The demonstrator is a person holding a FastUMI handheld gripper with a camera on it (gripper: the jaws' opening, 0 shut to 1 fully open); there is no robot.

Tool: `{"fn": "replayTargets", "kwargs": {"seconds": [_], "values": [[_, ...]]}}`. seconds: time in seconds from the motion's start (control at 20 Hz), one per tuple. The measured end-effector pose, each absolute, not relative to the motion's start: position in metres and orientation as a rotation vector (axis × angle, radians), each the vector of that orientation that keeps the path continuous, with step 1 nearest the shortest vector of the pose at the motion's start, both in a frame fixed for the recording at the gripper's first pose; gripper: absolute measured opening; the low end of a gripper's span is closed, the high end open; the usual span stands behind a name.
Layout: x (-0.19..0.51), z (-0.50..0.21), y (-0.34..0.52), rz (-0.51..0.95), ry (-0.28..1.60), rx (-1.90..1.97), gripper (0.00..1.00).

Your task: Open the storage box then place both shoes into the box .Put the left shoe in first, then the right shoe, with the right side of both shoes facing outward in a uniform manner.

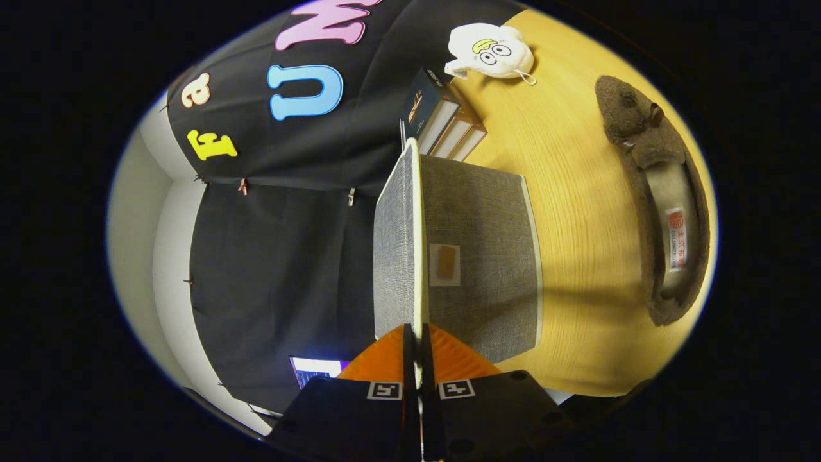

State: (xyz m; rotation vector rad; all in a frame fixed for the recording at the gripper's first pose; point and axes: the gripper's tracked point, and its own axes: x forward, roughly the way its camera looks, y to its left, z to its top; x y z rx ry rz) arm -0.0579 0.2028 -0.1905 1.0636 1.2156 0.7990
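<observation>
The thin edge of the grey lid (pixel 396 256) is pinched between the nearly closed fingers of the claw (pixel 417 350). Just ahead stands the storage box (pixel 481 256); a brown shoe (pixel 667 212) lies well apart, near the bench (pixel 577 192) edge.

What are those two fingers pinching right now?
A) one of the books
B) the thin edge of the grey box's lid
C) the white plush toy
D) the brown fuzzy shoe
B: the gripper is shut on the pale edge of the grey lid, while the brown shoe lies apart on the wooden table.
</observation>
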Motion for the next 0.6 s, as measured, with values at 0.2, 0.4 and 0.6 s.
{"fn": "replayTargets", "kwargs": {"seconds": [0.2,0.4,0.6], "values": [[-0.074,-0.178,0.216,0.851,1.188,0.955,0.05],[-0.072,-0.139,0.228,0.879,1.145,0.929,0.05],[-0.065,-0.101,0.249,0.913,1.109,0.88,0.05]]}}
